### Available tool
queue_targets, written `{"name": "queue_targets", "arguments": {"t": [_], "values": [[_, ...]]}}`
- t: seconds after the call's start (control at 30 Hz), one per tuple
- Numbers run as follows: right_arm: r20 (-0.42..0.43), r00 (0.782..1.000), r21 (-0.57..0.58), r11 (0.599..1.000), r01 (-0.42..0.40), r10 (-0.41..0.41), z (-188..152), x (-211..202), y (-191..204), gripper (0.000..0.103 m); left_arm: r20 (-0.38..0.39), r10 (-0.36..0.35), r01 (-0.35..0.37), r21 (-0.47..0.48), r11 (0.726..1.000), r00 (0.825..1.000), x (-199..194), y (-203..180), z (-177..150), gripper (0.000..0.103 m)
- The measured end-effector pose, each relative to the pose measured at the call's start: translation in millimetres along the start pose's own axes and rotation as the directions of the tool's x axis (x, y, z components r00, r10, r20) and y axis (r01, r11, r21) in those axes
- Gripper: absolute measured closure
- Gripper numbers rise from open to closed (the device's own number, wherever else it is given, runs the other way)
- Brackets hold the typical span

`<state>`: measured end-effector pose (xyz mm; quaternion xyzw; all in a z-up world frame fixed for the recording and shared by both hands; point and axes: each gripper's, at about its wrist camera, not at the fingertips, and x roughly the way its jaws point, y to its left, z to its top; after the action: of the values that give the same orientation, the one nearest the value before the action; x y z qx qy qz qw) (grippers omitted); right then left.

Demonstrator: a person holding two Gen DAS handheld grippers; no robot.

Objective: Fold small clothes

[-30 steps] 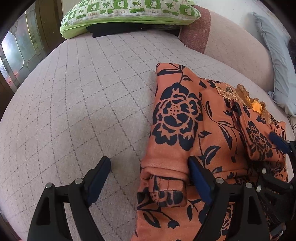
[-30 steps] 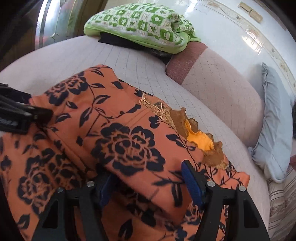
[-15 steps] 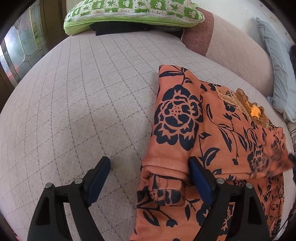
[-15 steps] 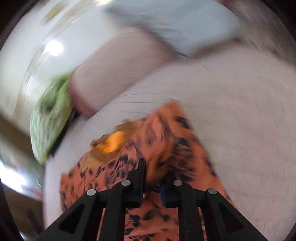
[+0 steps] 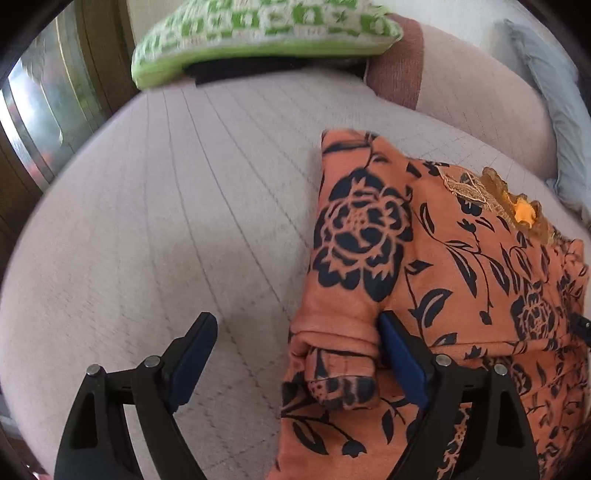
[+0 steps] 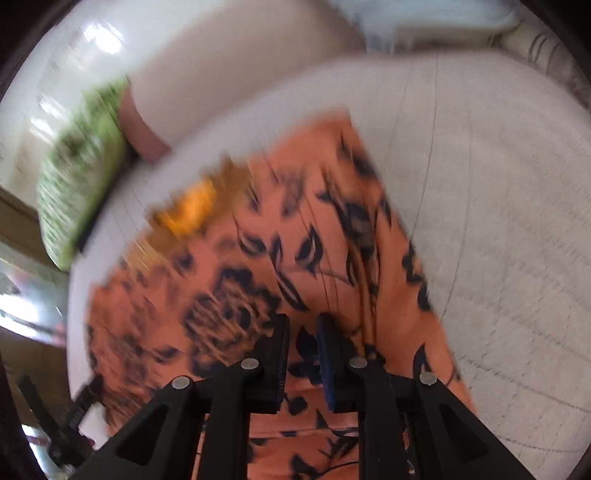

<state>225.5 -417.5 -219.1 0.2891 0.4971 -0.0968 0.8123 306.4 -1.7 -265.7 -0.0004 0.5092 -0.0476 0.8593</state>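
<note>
Looking at the left wrist view, the orange floral garment [image 5: 424, 280] sits on the quilted pinkish couch seat [image 5: 177, 206], filling the right half of the frame, with a gold embroidered neckline patch [image 5: 495, 199] toward the upper right. The left tongs [image 5: 295, 354] are spread wide at the bottom of the frame: one blue pad rests on bare seat, the other touches the cloth beside a rolled sleeve cuff [image 5: 340, 369], so nothing is pinched. A green checked pillow [image 5: 258, 33] lies at the top, a pale blue cushion [image 5: 546, 85] at the upper right.

The right wrist view is pretty blurry, but the right tongs [image 6: 301, 354] are squeezed narrow at bottom centre, and orange cloth sits in the slim gap between the pads, so they're holding the garment there. Their jaws have just been closing. The garment runs from the centre down to the bottom edge.
</note>
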Motion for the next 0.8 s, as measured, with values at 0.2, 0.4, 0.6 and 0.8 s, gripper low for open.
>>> {"name": "queue_targets", "arguments": {"t": [0.2,0.4,0.6,0.8], "values": [[0.065,0.991,-0.098,0.989,-0.107,0.113,-21.9,-53.3,18.3,0.085,0.023,-0.056,0.057,-0.037,0.998,0.998,-40.6,22.0,-20.3,0.013],[0.162,0.96,-0.108,0.971,-0.212,0.228,-73.6,-126.1,-14.1,0.073,0.039,-0.003,0.005,-0.042,0.999,0.999,-94.4,63.5,-86.5,0.013],[0.145,0.967,-0.001,0.977,-0.214,0.212,-135.8,-164.5,-85.2,0.022,-0.05,-0.091,0.087,-0.079,0.993,0.995,-131.9,93.1,-151.0,0.013],[0.034,0.984,0.075,0.981,-0.178,0.176,-174.7,-178.2,-140.6,0.022,-0.112,-0.14,0.135,-0.052,0.989,0.984,-137.3,95.2,-184.3,0.042]]}}
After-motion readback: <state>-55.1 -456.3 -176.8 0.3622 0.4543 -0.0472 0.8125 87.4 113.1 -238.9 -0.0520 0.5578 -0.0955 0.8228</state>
